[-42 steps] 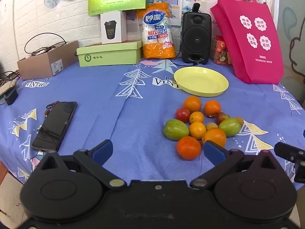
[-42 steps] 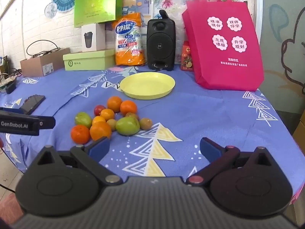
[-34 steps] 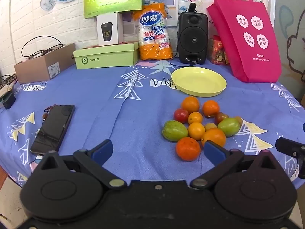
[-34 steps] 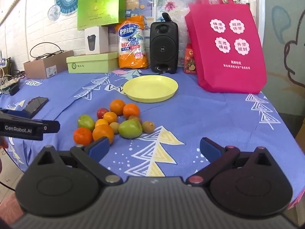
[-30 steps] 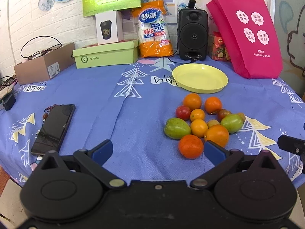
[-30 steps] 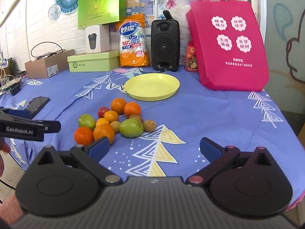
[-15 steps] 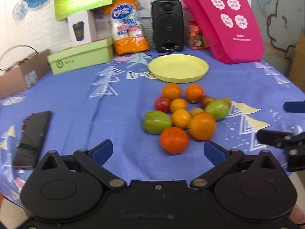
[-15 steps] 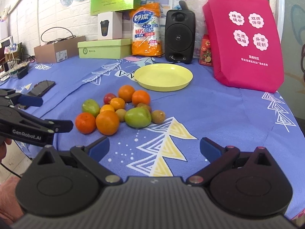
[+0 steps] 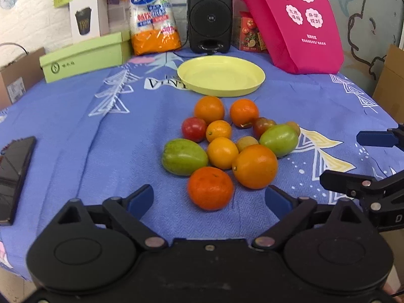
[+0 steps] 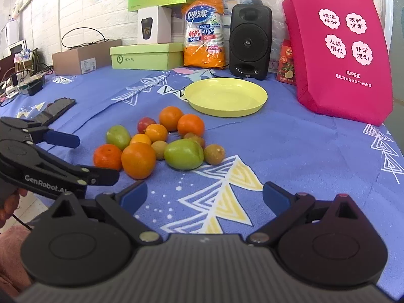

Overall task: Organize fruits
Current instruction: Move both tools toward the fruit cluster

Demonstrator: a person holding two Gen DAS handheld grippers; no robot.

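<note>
A cluster of several fruits lies on the blue cloth: a deep orange tangerine (image 9: 210, 188) nearest, a big orange (image 9: 255, 166), two green fruits (image 9: 184, 156) (image 9: 279, 140), a red tomato (image 9: 194, 129) and smaller ones. An empty yellow plate (image 9: 221, 78) sits behind them; it also shows in the right wrist view (image 10: 226, 97). My left gripper (image 9: 210, 200) is open, its fingers either side of the tangerine, just short of it. My right gripper (image 10: 205, 194) is open and empty, right of the cluster (image 10: 161, 141).
A black phone (image 9: 12, 171) lies at the left edge. At the back stand a green box (image 9: 85, 55), a bag of paper cups (image 9: 154, 17), a black speaker (image 9: 210, 12) and a pink tote bag (image 9: 295, 22). The table edge is close below both grippers.
Both grippers have moved forward toward the fruit cluster. The left gripper has swung right, so the tangerine now lies between its open fingers. No fruit has moved.
</note>
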